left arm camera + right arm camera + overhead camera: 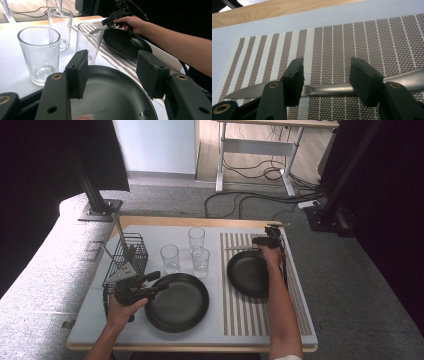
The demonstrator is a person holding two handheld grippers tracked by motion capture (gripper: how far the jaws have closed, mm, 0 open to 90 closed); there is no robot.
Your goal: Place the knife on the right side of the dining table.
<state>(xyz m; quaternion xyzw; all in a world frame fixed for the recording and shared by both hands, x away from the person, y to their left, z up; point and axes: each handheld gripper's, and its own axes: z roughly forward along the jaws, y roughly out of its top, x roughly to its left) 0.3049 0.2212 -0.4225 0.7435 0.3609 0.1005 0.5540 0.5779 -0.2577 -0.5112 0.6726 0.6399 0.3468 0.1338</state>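
- A metal table knife point(329, 90) lies flat on a brown-and-white striped placemat point(367, 45), directly beneath the right gripper point(326, 77); its blade tip points to that gripper's left and its handle runs off to that gripper's right.
- The right gripper's two black jaws stand apart, one on each side of the knife's neck. The knife passes crosswise behind them, and whether the pads touch it cannot be told.
- In the high view the right gripper point(266, 241) sits at the far edge of the placemat point(300, 295), held by the person's right hand point(272, 254).
- Just on the near side of that gripper, a small black plate point(246, 275) rests on the placemat, under the person's forearm.
- The left gripper point(154, 284) is held in the person's left hand point(121, 309). Its jaws are spread wide with nothing between them, poised at the left rim of a large black plate point(180, 305).
- In the left gripper view, the large black plate point(112, 95) lies right below and ahead of the left gripper point(112, 72).
- Beyond that plate stand three clear drinking glasses point(170, 258), close together.
- To the left gripper's far left side is a black wire basket point(127, 257).
- Everything rests on a white table point(100, 320) with a wooden edge.
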